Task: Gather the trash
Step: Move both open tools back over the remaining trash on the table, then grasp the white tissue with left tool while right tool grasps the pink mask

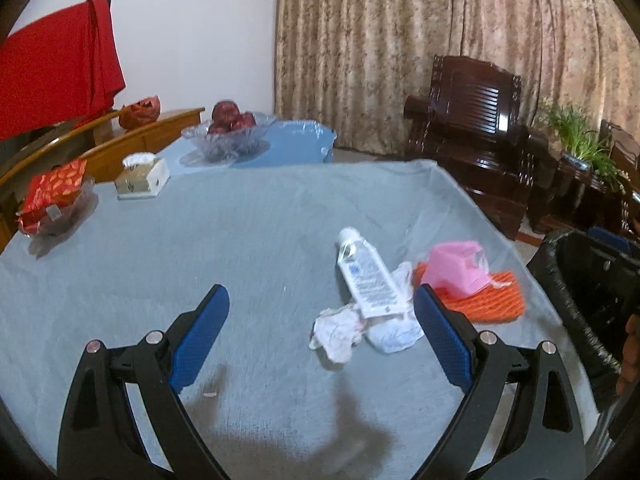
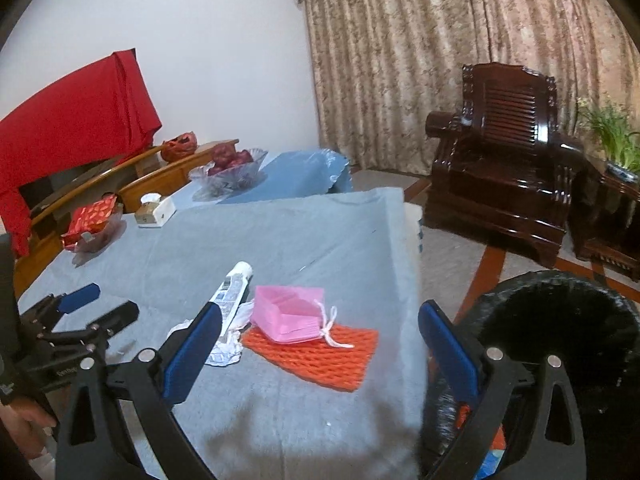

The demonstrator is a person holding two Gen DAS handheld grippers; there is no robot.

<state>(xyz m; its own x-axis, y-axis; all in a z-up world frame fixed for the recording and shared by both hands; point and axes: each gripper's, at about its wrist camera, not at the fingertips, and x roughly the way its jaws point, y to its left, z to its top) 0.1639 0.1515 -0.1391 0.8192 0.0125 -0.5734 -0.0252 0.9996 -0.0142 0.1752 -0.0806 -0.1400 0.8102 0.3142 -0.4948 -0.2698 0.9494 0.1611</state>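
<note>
On the grey-blue tablecloth [image 1: 248,232] lies a small heap of trash: a white tube [image 1: 366,274] [image 2: 234,288], crumpled white tissues [image 1: 340,332] [image 2: 224,350], a pink folded mask [image 1: 456,266] [image 2: 290,312] and an orange foam net [image 1: 492,298] [image 2: 320,354]. My left gripper [image 1: 322,308] hovers open just in front of the tissues, its right finger close to the tube's end. My right gripper [image 2: 320,330] is open too, above the mask and net; nothing sits between its fingers. The left gripper [image 2: 100,306] also shows at the left of the right wrist view.
A bin lined with a black bag [image 1: 588,292] [image 2: 556,340] stands off the table's right edge. At the far left are a tissue box [image 1: 142,178], a red packet in a glass dish [image 1: 54,200] and a glass fruit bowl [image 1: 230,136]. A dark wooden armchair [image 2: 504,160] stands beyond.
</note>
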